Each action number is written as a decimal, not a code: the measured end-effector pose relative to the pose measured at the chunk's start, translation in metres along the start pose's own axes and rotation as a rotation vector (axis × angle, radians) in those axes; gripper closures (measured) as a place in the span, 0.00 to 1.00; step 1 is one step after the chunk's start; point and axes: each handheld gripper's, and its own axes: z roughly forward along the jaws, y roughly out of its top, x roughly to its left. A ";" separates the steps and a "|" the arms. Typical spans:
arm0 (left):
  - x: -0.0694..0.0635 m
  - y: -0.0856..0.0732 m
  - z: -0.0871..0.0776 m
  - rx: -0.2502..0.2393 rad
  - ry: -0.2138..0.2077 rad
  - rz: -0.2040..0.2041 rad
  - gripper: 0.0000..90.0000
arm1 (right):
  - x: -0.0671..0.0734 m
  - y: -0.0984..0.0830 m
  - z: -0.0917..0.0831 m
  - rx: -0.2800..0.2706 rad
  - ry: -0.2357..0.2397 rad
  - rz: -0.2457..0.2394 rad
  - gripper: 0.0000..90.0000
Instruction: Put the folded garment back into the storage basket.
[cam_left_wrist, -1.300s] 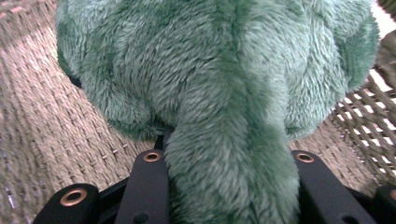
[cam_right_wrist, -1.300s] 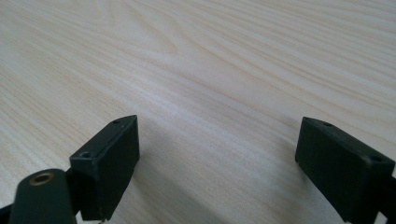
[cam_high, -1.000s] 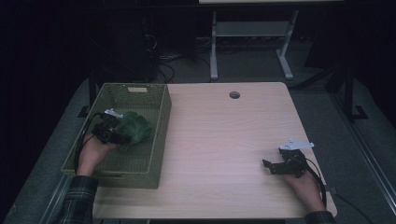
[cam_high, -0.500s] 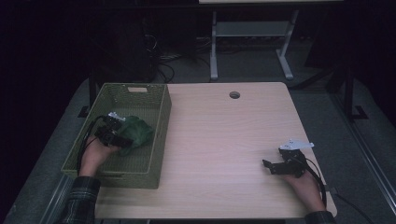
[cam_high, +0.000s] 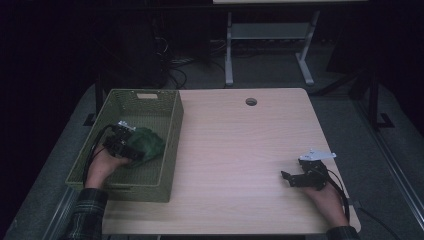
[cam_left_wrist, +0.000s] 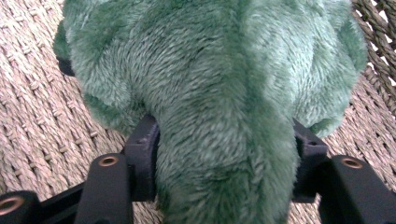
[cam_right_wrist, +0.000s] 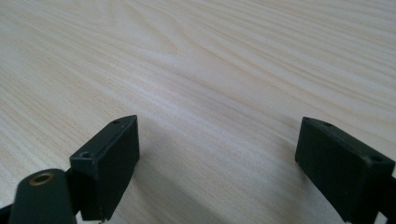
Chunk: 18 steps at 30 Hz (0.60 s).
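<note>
A green plush toy (cam_high: 148, 142) lies inside the olive woven basket (cam_high: 173, 131) at the table's left. My left gripper (cam_high: 133, 153) is down in the basket with the toy (cam_left_wrist: 219, 93) between its jaws. The jaws have just been opening and now stand wide. The fur fills the gap and brushes both pads (cam_left_wrist: 147, 140), and the toy rests on the basket's woven floor (cam_left_wrist: 32, 102). My right gripper (cam_high: 285, 178) rests low over the bare table near the front right corner. It is open, with nothing between its fingers (cam_right_wrist: 217, 154).
The light wooden table (cam_high: 240, 145) has a round cable hole (cam_high: 251, 102) near its far edge. Beyond the table stands a grey metal frame (cam_high: 270, 35) on a dark floor. The basket's tall walls enclose the left hand.
The left hand and the plush toy have sunk slightly toward the near part of the basket floor. The right hand has not moved.
</note>
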 end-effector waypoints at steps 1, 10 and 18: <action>0.000 0.000 0.000 -0.002 -0.003 -0.002 0.41 | 0.000 0.000 0.000 0.000 0.000 0.000 0.15; -0.001 0.000 0.002 -0.013 -0.001 0.015 0.15 | 0.000 0.000 0.000 0.000 0.000 0.000 0.15; 0.001 -0.002 -0.006 -0.049 -0.016 0.009 0.15 | 0.000 0.000 0.000 0.000 0.000 0.000 0.15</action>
